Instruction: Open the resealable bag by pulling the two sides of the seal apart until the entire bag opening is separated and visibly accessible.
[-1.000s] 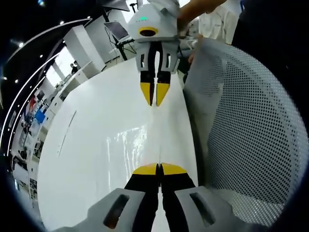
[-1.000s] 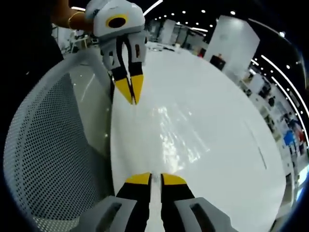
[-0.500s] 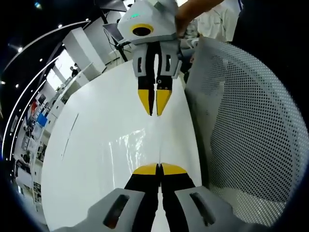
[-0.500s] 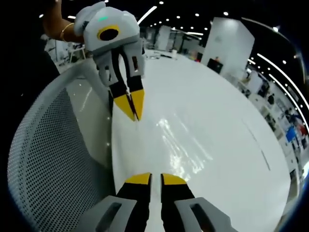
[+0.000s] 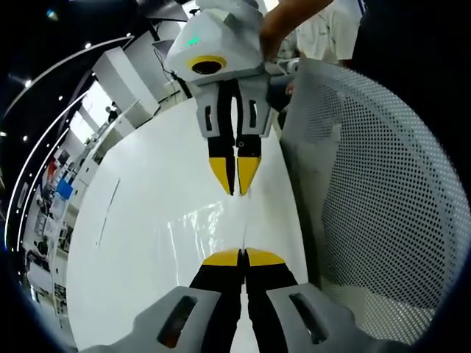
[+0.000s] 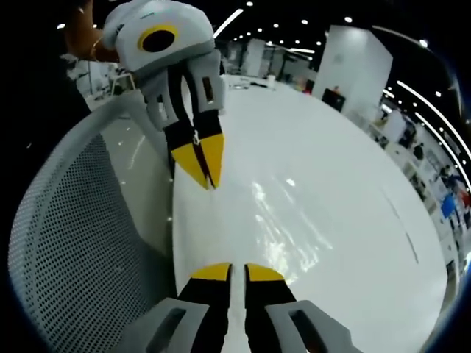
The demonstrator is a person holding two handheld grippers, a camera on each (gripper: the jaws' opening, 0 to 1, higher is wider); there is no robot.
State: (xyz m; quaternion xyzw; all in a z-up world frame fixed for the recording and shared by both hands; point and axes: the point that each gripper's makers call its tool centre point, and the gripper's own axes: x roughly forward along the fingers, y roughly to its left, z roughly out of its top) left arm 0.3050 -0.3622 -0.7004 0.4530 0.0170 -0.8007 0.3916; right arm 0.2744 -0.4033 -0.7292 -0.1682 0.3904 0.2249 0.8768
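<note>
left gripper (image 5: pixel 242 257): jaws closed on clear bag (image 5: pixel 202 224) | right gripper (image 5: pixel 236 185): opposite, pinching same edge | white table (image 5: pixel 140 206)

Clear resealable bag (image 5: pixel 202 224), flat on white table (image 5: pixel 140 220).

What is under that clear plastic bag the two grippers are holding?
Under the bag a white table shows through. A mesh chair stands beside it. No contents are discernible inside.
</note>
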